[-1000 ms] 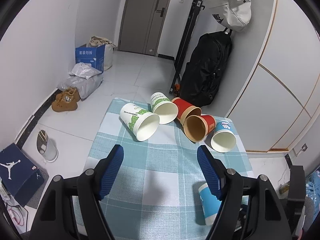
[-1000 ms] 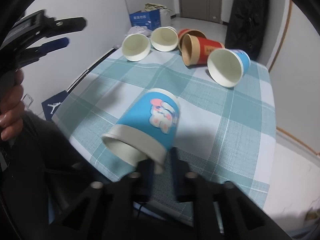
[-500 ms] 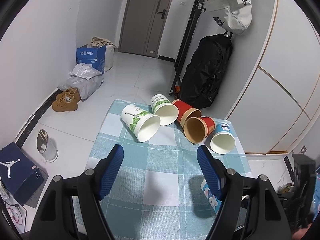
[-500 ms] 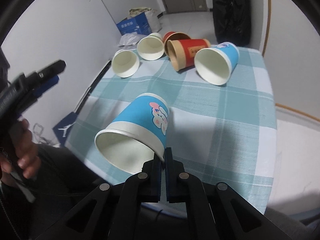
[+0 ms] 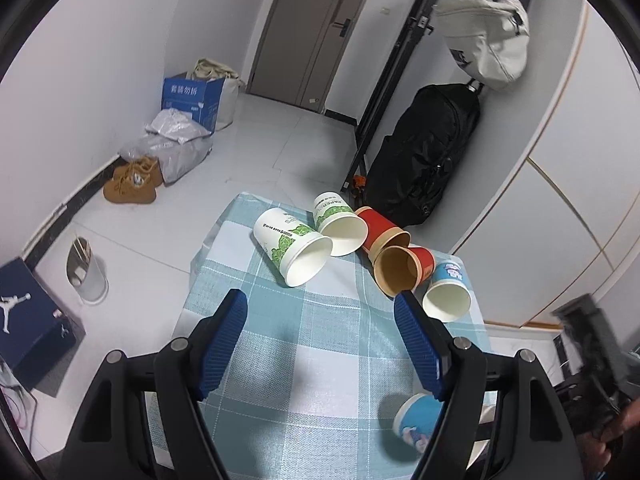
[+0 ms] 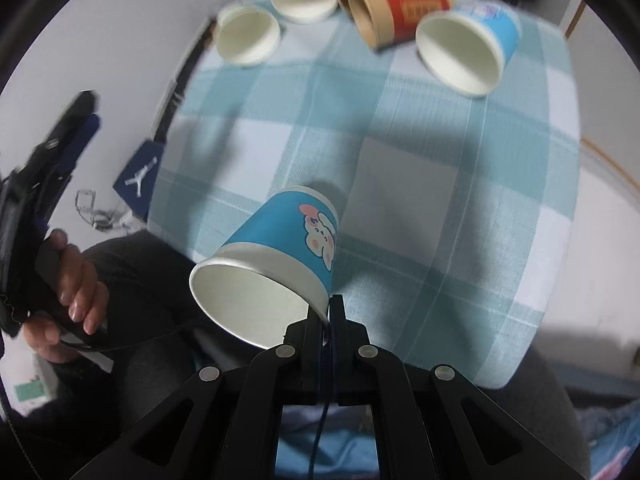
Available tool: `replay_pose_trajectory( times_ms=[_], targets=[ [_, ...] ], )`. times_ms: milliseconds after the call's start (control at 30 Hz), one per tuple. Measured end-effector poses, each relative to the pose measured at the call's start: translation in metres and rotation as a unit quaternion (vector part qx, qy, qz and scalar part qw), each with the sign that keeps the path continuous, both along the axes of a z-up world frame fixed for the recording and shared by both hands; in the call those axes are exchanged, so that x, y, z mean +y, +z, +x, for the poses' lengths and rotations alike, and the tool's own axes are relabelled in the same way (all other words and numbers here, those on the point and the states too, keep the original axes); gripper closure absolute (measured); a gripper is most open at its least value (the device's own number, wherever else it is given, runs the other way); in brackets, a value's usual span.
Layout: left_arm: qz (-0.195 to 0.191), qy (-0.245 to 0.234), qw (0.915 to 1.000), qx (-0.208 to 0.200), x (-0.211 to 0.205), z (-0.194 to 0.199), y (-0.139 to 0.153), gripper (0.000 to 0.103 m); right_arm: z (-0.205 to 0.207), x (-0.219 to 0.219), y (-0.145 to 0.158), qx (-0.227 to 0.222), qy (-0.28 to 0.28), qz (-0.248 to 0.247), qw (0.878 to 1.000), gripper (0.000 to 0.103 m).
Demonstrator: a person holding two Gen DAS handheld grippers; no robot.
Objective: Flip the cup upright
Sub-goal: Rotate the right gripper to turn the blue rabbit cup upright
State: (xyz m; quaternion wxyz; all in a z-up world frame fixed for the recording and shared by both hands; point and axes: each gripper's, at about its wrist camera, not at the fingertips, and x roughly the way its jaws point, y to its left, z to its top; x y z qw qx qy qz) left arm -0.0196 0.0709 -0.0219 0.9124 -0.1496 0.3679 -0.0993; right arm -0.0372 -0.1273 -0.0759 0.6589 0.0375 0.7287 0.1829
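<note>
The blue cup (image 6: pixel 280 248) is a tapered paper one with a pale inside, a rolled white rim and a little cartoon animal printed on the side, and the right gripper (image 6: pixel 327 312) has its black fingers pinched together on the rim wall, one inside and one outside. It's held over the near end of the table (image 6: pixel 460 184), which wears a woven teal-and-white check cloth, soft looking with thin white lines. Compared to half a second ago the cup's mouth has swung down toward the camera and its base now points away and up over the cloth, and the whole view is blurrier and looks more steeply down at the table. At the far end five more paper cups lie on their sides in a bunch: two white ones with green print (image 5: pixel 292 246), two red ones with kraft-brown insides (image 5: pixel 404 270) and another blue cup (image 5: pixel 448 296). The left gripper (image 5: pixel 320 340) hangs above the cloth with its ribbed blue pads spread wide, nothing between them, and in the right wrist view the left hand (image 6: pixel 68 280) is wrapped around its handle off the table's left edge
</note>
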Motion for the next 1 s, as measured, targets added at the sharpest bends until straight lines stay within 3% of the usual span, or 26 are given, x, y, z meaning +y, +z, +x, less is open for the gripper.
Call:
replay_pose_trajectory(
  times_ms=[200,433,567,667,767,1000],
  targets=[
    [-0.029,0.013,0.9993,0.021,0.013,0.007,-0.006,0.031,0.030,0.013,-0.016,0.064,0.000,-0.029,0.998,0.099],
    [-0.057,0.016,0.9974,0.041,0.020,0.012,-0.009,0.031,0.052,0.023,-0.011,0.073,-0.013,-0.032,0.997,0.100],
    [-0.054,0.015,0.9976,0.040,0.019,0.012,-0.009,0.031,0.060,0.026,-0.011,0.071,-0.013,-0.042,0.997,0.096],
    [-0.044,0.009,0.9982,0.039,0.016,0.011,-0.009,0.031,0.062,0.028,-0.007,0.058,-0.015,-0.038,0.997,0.090],
    [-0.037,0.007,0.9985,0.039,0.014,0.012,-0.009,0.031,0.059,0.022,-0.001,0.035,-0.022,-0.029,0.999,0.068],
    [-0.015,-0.004,0.9991,0.039,0.002,0.010,-0.011,0.031,0.039,-0.001,0.019,-0.064,-0.060,0.023,0.996,0.067]
  ],
)
